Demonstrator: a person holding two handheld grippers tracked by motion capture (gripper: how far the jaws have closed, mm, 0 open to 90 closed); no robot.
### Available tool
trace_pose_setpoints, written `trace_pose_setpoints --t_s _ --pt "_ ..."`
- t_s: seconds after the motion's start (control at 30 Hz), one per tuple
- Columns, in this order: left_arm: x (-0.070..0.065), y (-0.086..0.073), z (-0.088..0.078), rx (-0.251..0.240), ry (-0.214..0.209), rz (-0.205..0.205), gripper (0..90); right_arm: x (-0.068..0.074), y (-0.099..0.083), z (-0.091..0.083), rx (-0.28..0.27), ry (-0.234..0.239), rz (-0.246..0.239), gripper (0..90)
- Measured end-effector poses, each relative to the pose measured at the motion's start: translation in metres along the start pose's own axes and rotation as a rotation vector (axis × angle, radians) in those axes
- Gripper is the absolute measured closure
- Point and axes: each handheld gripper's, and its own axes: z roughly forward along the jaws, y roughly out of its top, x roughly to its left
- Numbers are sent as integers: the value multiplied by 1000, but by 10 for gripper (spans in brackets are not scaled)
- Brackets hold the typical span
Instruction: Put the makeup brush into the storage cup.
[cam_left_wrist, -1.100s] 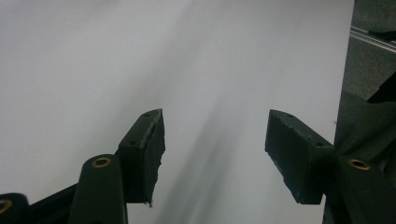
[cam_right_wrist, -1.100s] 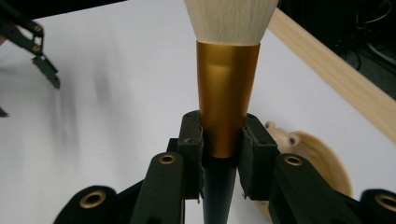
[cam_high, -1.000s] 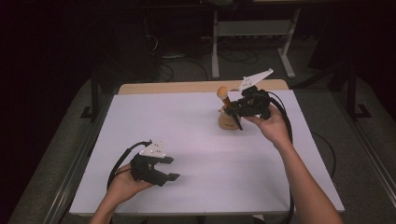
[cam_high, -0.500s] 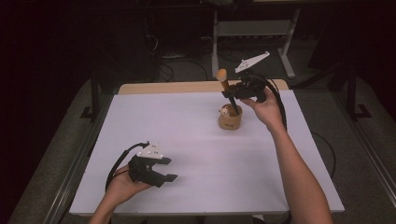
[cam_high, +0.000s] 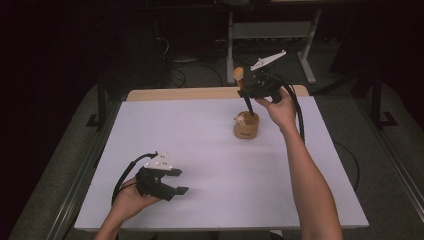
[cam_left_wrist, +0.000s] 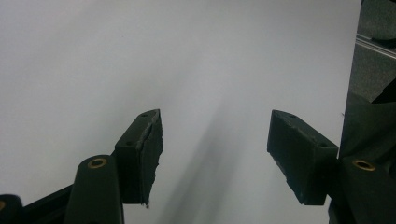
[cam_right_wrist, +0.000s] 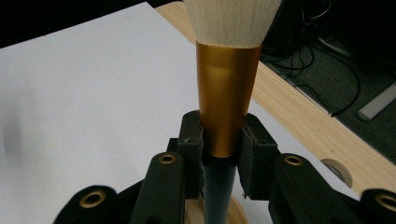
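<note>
The white rectangular table sheet (cam_high: 210, 165) bears the round wooden brush holder (cam_high: 246, 129). Above that holder, the right gripper (cam_right_wrist: 219, 140) is clamped on the black-handled, gold-ferruled makeup brush (cam_right_wrist: 226, 102); keep it upright, handle tip centred over the holder. The handle's lower end is hidden. Well in front of the holder, the left gripper (cam_left_wrist: 215, 144) rests agape, with nothing between its 2 jaws.

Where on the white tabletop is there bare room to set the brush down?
Bare: the wide stretch between the left hand-held gripper and the wooden holder, and the back-left corner of the table. Crowded: around the holder, where the right hand-held gripper holds the brush.
</note>
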Motion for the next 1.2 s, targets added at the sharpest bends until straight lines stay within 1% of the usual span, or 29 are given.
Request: trace_pose_setpoints --t_s 0.03,0.07,0.2,0.27,0.3,0.37,0.4,0.43,0.47,0.6,0.67,0.73,0.77,0.83,0.9,0.93,0.97,1.0,1.03,1.1,1.2 --pt "0 0 0 0 0 0 352 0 0 0 0 0 0 721" --pt "0 -1 0 -1 -1 -10 352 -2 -2 2 2 -2 5 721" --pt "0 -1 0 -6 1 -17 350 -4 -4 6 8 -4 19 720" --pt "0 -2 0 0 2 -10 350 -5 -5 7 9 -6 16 720" --pt "0 -2 0 -8 4 -13 350 -4 -5 9 9 -8 23 720" --pt "0 -2 -1 -10 5 -18 350 -5 -6 9 11 -7 25 720" --pt "0 -2 -1 -20 5 -22 350 -5 -6 10 12 -7 22 720" --pt "0 -3 -2 -16 6 -18 350 -5 -7 12 11 -9 14 721" --pt "0 -3 -2 -16 6 -18 350 -4 -7 12 16 -11 23 720" --pt "0 -3 -2 -14 8 -18 350 -3 -8 14 16 -13 23 720" --pt "0 -4 -3 -14 8 -18 350 -3 -10 15 6 -18 13 719" --pt "0 -4 -3 -15 8 -20 350 -3 -12 16 9 -21 29 719" --pt "-1 -4 -3 -16 7 -24 350 -3 -14 16 10 -22 31 719" --pt "-1 -3 -4 -15 8 -21 350 -3 -16 17 14 -22 32 719" --pt "0 -3 -3 -16 9 -18 349 -3 -19 18 16 -23 29 719" --pt "0 -3 -3 -16 9 -18 349 -3 -20 19 17 -29 12 719" --pt "0 -3 -4 -8 10 -14 349 -2 -21 19 18 -28 26 719" --pt "0 -3 -3 -12 9 -14 349 -3 -23 19 17 -29 24 719" --pt "0 -3 -3 -9 8 -12 349 -3 -24 19 16 -32 34 719" --pt "0 -3 -3 -9 8 -6 349 -3 -25 19 15 -33 33 719" --pt "-1 -3 -2 -7 6 -14 349 -4 -31 19 17 -31 48 718"
